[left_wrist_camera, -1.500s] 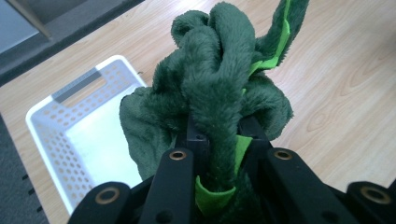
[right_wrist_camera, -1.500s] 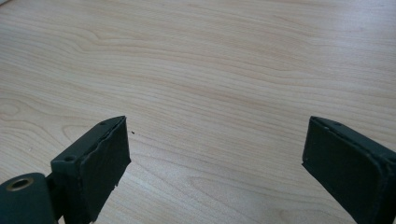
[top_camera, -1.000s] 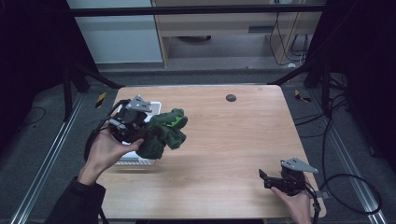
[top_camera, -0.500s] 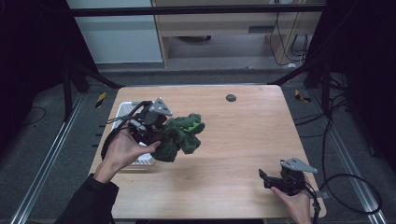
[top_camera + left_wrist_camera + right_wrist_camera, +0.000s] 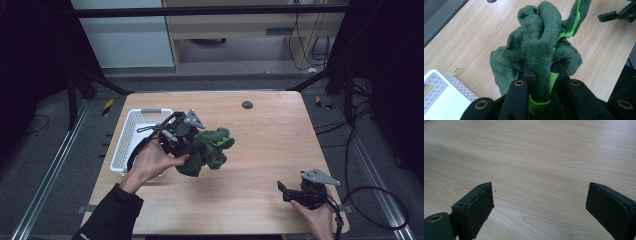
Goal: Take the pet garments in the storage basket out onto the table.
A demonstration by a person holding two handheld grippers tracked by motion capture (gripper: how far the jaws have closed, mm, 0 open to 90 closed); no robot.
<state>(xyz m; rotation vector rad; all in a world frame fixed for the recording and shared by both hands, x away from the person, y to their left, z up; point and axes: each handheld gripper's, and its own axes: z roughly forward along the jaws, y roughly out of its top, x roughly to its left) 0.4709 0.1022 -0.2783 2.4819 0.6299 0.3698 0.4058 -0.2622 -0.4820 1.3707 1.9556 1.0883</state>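
A dark green fluffy cloth (image 5: 207, 150) with a bright green edge hangs bunched over the middle-left of the wooden table (image 5: 265, 135). My left gripper (image 5: 187, 137) is shut on it; in the left gripper view the cloth (image 5: 541, 47) is pinched between the jaws, folds spilling forward from my left gripper (image 5: 540, 72). Near the table's front right corner my right gripper (image 5: 286, 191) rests low and open. In the right gripper view my right gripper (image 5: 539, 202) has bare wood between its wide-set pads (image 5: 481, 202).
A white perforated basket (image 5: 131, 137) sits at the table's left edge, just behind my left hand; its corner (image 5: 441, 87) appears in the left gripper view. A small dark round mark (image 5: 247, 104) lies near the far edge. Cables trail off the right side.
My left gripper has carried the green cloth to the right, away from the basket and toward the table's middle, sinking slightly. The right gripper has kept still.
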